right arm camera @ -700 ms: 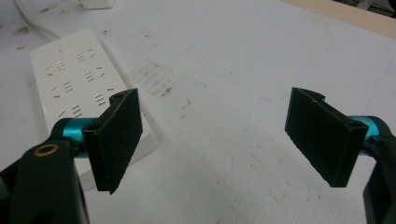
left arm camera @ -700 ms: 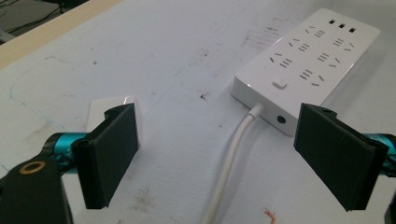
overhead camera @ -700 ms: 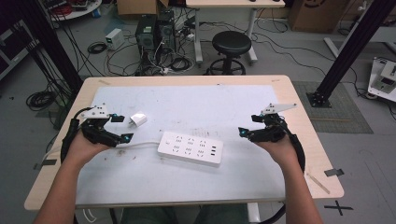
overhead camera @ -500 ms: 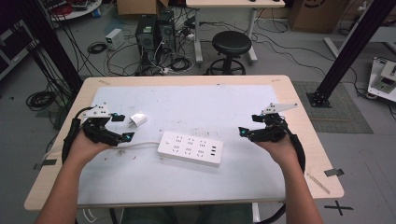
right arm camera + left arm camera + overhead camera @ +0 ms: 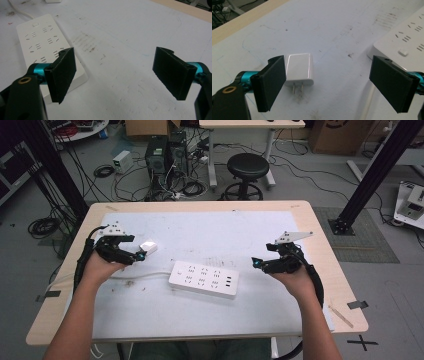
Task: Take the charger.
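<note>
I hold my left gripper [image 5: 141, 254] low over the left part of the table [image 5: 200, 227], jaws spread wide. In the left gripper view a small white USB charger [image 5: 299, 66] lies flat on the white mat between those jaws, close against the inner face of the jaw at the left of that view; whether it touches the pad I cannot tell. Its two metal prongs [image 5: 297, 88] point back toward me. The other jaw stands well apart from it, over the near corner of the white power strip [image 5: 405, 37]. From the high view the charger [image 5: 148, 247] sits just at my left gripper's tip, near the strip's left end.

The power strip [image 5: 203, 279] lies flat near the middle of the table, slightly slanted, its white cord [image 5: 140, 276] running off to the left past my left hand [image 5: 102, 267].

My right gripper [image 5: 257, 263] is also spread apart and holds nothing. It hovers to the right of the strip, aimed toward it, my right hand [image 5: 295, 279] behind it. In the right gripper view [image 5: 115, 75] the jaws frame bare, scuffed mat, and the strip [image 5: 41, 45] lies behind the jaw at the left of that view, its rows of sockets facing up.

Beyond the table a black round stool [image 5: 248, 167] stands on the floor among loose cables.
</note>
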Motion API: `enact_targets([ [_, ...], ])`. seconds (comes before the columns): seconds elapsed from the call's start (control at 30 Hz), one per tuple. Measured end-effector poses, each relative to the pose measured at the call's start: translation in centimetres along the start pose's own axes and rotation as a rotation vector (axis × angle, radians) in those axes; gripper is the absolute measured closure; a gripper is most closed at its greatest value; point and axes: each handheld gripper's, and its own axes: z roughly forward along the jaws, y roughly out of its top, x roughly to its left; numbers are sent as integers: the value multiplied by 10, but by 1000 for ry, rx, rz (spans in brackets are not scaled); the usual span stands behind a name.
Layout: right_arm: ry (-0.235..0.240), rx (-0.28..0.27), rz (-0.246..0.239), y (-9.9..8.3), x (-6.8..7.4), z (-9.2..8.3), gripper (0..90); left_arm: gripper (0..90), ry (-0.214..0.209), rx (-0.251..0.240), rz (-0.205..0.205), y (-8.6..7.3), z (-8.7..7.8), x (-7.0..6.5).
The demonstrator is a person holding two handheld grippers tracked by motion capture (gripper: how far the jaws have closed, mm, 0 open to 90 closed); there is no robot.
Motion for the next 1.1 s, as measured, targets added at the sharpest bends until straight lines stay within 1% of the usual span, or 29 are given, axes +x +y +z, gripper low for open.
enact_targets([
  [0.03,1,0,0,0,1,1,194,139,2,6,2,1,2,3],
  [0.07,0,4,-1,-1,1,1,194,139,5,4,-11,1,6,5],
  [0.1,0,4,-1,-1,1,1,194,139,5,4,-11,1,6,5],
  [0.13,1,8,1,-1,2,2,194,139,19,38,0,2,11,10],
  [0.17,1,10,-6,-1,3,3,194,139,19,51,-2,2,14,13],
  [0.2,0,10,-4,-1,3,3,194,139,25,54,-6,2,17,15],
  [0.27,-2,16,-4,-1,3,3,194,139,25,54,-6,2,17,15],
  [0.3,-2,16,-4,-1,3,3,194,139,26,62,-17,3,25,21],
  [0.33,-2,16,-4,-1,3,3,194,139,26,62,-17,3,25,21],
  [0.37,-2,20,-3,-1,4,4,194,139,16,69,-13,3,31,23],
  [0.4,-6,20,3,-1,4,5,194,139,2,70,-17,2,34,25],
  [0.43,-3,24,1,-2,4,6,194,139,8,72,-28,1,37,26],
  [0.47,-3,24,0,-2,4,6,194,139,14,81,-29,-1,40,28],
  [0.53,-4,25,5,-2,4,7,194,139,13,94,-45,-5,45,31],
  [0.57,-5,29,3,-2,4,7,194,139,19,102,-49,-7,47,32],
  [0.63,-4,28,2,-2,4,8,194,139,9,110,-65,-9,50,33],
  [0.67,-4,28,2,-2,4,8,194,139,9,110,-65,-9,50,33],
  [0.7,-3,30,3,-1,5,9,194,139,15,125,-66,-11,53,34],
  [0.77,-6,32,6,-1,5,9,194,139,15,125,-66,-11,53,34],
  [0.8,-6,32,6,-1,5,9,194,139,3,134,-66,-13,56,36],
  [0.87,-6,34,4,-2,5,9,194,139,3,134,-66,-13,56,36],
  [0.9,-6,34,4,-2,5,9,194,139,4,142,-59,-14,62,35],
  [0.93,-6,30,5,-3,5,10,194,139,8,142,-57,-15,63,36],
  [1.07,-4,31,9,-3,5,10,194,139,15,141,-63,-15,65,35],
  [1.1,-3,30,4,-3,5,10,194,139,12,148,-59,-16,68,35],
])
